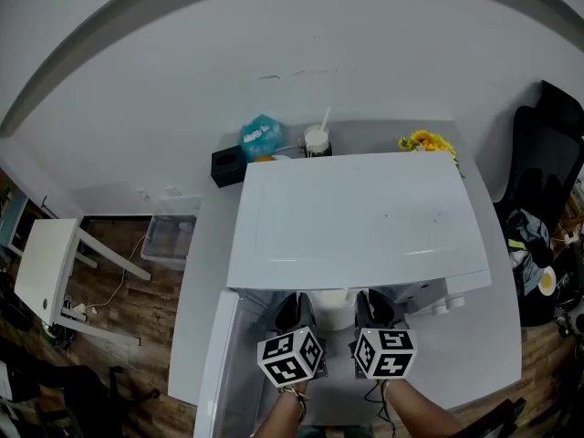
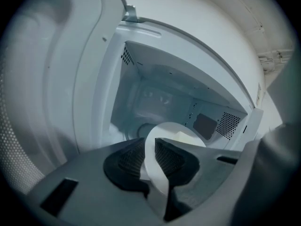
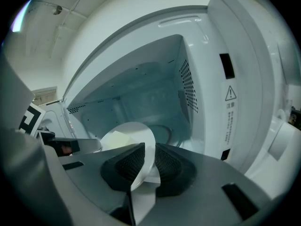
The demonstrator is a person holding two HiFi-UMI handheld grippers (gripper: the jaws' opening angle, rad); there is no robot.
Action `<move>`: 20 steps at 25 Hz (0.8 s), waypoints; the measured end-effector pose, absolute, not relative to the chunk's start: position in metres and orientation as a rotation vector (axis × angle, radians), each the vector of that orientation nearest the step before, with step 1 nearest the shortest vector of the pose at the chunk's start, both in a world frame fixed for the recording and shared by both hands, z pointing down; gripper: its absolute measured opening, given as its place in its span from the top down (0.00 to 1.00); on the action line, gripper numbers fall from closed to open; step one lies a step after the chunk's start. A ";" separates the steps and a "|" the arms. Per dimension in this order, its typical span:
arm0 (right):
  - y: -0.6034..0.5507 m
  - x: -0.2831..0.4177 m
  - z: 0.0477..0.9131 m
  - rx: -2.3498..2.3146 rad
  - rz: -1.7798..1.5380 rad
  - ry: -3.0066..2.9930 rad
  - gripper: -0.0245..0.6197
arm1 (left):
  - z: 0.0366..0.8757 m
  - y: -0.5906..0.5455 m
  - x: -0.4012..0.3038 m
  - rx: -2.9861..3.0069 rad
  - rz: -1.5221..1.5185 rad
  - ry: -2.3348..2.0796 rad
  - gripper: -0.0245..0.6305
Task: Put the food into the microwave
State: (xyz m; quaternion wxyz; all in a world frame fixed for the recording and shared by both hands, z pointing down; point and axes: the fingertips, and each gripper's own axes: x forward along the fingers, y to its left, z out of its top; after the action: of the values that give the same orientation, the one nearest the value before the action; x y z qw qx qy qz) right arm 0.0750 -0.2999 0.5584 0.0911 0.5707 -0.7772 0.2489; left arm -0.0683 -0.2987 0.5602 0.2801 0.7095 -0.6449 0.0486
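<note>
Food [image 2: 188, 136], pale yellow, lies on a white plate [image 1: 334, 307] that we hold between our two grippers at the open front of the microwave [image 1: 356, 213]. Our left gripper [image 1: 290, 312] has its dark ribbed pads [image 2: 130, 158] clamped on the plate's left rim, the jaws narrow with only the thin edge between them. Our right gripper [image 1: 372, 309] grips the opposite rim in the same way, its pads [image 3: 165, 163] pressed on the white edge. From above, the plate sits just in front of the oven's top edge, and we cannot tell whether its far rim has crossed into the cavity [image 3: 141, 98]. The gripper views look past the plate into the lit white interior, with perforated vents on the side walls and a round ring on the floor. The microwave door [image 1: 222, 354] stands swung open on our left. The oven stands on a white table [image 1: 474, 336]. Behind it, against the wall, are a black box [image 1: 226, 166], a blue bag [image 1: 261, 136], a cup with a straw [image 1: 317, 140] and yellow flowers [image 1: 426, 141].
</note>
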 end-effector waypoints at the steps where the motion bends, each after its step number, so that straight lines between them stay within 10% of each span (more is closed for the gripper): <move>1: -0.302 0.075 0.560 1.704 0.746 -2.304 0.84 | 0.561 -0.301 -0.069 1.905 0.126 -1.728 0.86; 20: -0.327 0.073 0.575 1.771 0.797 -2.219 0.84 | 0.580 -0.327 -0.071 1.888 0.187 -1.740 0.86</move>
State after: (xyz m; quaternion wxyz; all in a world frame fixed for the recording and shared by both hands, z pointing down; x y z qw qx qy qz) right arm 0.0726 -0.3270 0.5748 0.0964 0.5979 -0.7490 0.2689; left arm -0.0708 -0.3271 0.5801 0.2798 0.7042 -0.6489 0.0698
